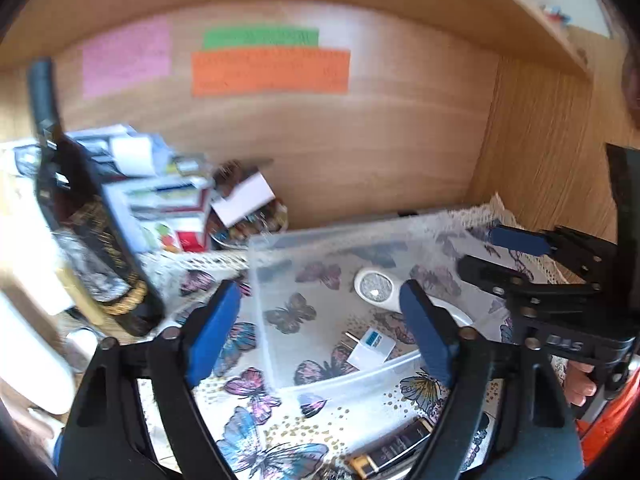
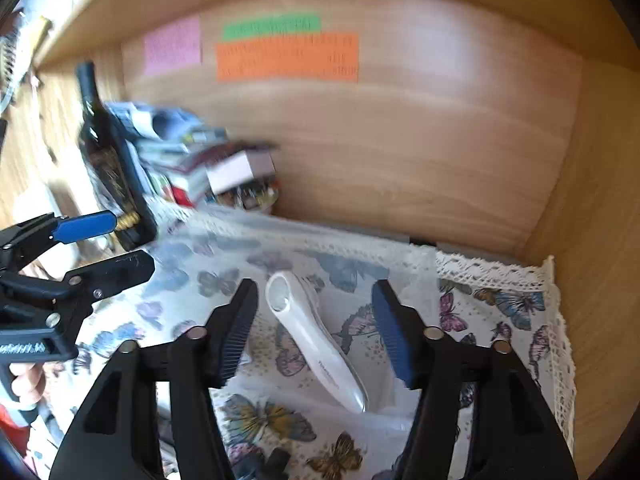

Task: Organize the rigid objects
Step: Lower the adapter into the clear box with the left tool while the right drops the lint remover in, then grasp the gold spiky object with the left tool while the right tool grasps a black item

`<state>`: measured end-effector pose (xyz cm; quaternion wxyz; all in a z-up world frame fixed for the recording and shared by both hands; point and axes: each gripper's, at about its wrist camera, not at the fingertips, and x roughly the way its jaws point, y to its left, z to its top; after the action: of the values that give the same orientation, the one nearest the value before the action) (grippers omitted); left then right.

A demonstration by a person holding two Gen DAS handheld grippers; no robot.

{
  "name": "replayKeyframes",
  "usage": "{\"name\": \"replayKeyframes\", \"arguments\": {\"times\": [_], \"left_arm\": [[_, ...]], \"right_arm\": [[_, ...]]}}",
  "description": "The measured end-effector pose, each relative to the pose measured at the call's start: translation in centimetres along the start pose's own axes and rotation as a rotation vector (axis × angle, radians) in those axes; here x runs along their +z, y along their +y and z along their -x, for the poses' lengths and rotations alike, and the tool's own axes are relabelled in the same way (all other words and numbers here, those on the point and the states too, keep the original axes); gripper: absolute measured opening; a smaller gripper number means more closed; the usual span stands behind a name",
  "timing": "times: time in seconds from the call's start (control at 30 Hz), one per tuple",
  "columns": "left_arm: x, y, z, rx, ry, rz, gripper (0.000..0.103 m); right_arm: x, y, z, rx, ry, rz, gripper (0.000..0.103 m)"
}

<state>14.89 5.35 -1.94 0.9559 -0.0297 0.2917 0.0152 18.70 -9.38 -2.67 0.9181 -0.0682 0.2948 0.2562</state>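
A clear plastic bin [image 1: 264, 276] stands on a butterfly-print cloth [image 1: 256, 420] inside a wooden shelf. In it lie a white handheld device [image 1: 376, 286] and a small white plug adapter [image 1: 370, 348]. My left gripper [image 1: 324, 336] is open, its fingers astride the bin's near left corner. My right gripper [image 2: 316, 332] is open above the white device [image 2: 320, 344] in the bin [image 2: 416, 296], holding nothing. It also shows at the right of the left wrist view [image 1: 504, 252]. A dark flat object with a gold end [image 1: 396, 446] lies on the cloth in front of the bin.
A dark bottle [image 1: 92, 240] stands at the left beside stacked boxes and papers [image 1: 168, 200] and a jar of small items [image 1: 256, 220]. Coloured notes [image 1: 272, 68] are stuck on the wooden back wall. A lace cloth edge [image 2: 560, 340] runs along the right wall.
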Motion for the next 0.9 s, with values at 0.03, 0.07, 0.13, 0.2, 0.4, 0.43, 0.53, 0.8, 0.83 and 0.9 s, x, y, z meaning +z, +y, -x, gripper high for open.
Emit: {"name": "replayKeyframes", "arguments": {"times": [0.03,0.07,0.13,0.2,0.4,0.43,0.53,0.8,0.83,0.9], "left_arm": [[-0.1,0.1,0.8,0.007,-0.016,-0.002,0.089],[-0.3,0.1,1.6,0.013,-0.030,-0.004,0.093],[-0.7,0.2,2.8,0.021,-0.048,-0.002,0.097],[-1.3,0.4,3.6,0.021,-0.047,0.001,0.097],[-3.9,0.7,4.3,0.021,0.000,0.004,0.098],[-4.4,0.6,4.3,0.023,0.008,0.004,0.098],[-5.9,0.6,4.1,0.011,0.036,0.004,0.098],[-9.3,0.6,3.2,-0.024,0.113,0.024,0.074],[-9.6,0.8,3.0,-0.036,0.124,0.035,0.073],[-10.2,1.0,2.7,-0.055,0.147,0.054,0.066]], "right_arm": [[-0.1,0.3,0.4,0.000,-0.016,-0.002,0.067],[-0.3,0.5,1.3,0.000,-0.037,-0.003,0.070],[-0.9,0.7,2.7,0.002,-0.065,-0.011,0.072],[-1.4,0.7,3.5,0.005,-0.079,-0.022,0.076],[-4.0,1.1,4.5,-0.015,-0.072,-0.049,0.077],[-4.6,1.1,4.4,-0.026,-0.061,-0.057,0.077],[-6.4,1.1,4.3,-0.034,-0.020,-0.085,0.077],[-9.5,0.9,3.0,-0.046,0.069,-0.144,0.076],[-9.8,0.9,2.6,-0.038,0.084,-0.152,0.074],[-10.3,1.0,2.2,-0.033,0.106,-0.157,0.069]]}}
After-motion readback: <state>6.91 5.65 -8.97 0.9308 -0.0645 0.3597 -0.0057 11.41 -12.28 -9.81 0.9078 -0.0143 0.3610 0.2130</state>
